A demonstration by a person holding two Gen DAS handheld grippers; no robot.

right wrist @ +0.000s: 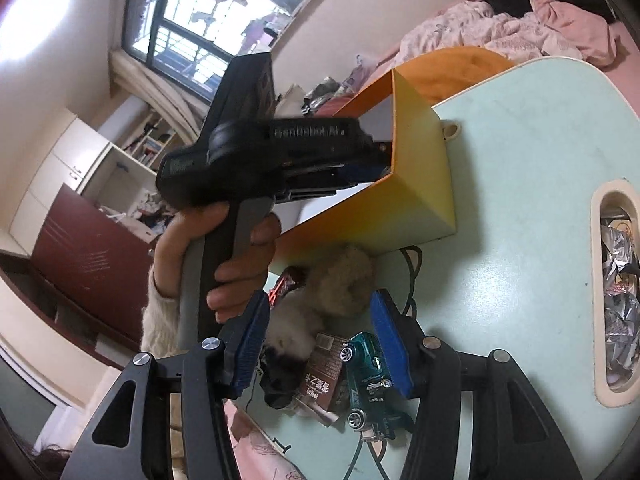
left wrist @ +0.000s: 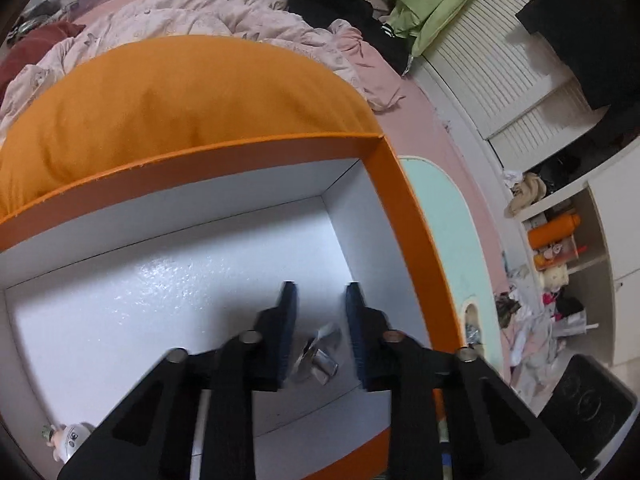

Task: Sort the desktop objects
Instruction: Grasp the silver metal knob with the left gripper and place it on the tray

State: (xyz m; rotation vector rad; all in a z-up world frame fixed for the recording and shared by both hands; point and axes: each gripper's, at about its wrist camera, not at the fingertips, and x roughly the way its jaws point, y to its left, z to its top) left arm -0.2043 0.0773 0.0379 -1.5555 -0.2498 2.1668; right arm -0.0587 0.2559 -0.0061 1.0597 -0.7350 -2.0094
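The left gripper [left wrist: 320,292], jaws apart inside the orange box [left wrist: 404,208] above a foil wrapper [left wrist: 318,356], seems mid-drop; the right gripper [right wrist: 320,320], also spread, next needs closing on the toy car [right wrist: 366,376] beneath it.

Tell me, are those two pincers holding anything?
No. The left gripper is open above a crumpled foil wrapper; the right gripper is open over a teal toy car.

1. Daylight enters through the window [right wrist: 208,28]; its panes are blown out white, as is the upper left wall.
2. Glare speckles the orange box [left wrist: 404,200] floor; gripper shadows fall there.
3. Strong fisheye bending and dark vignette at all corners.
4. The toy car [right wrist: 370,384] is sharp; near fingers are slightly soft.
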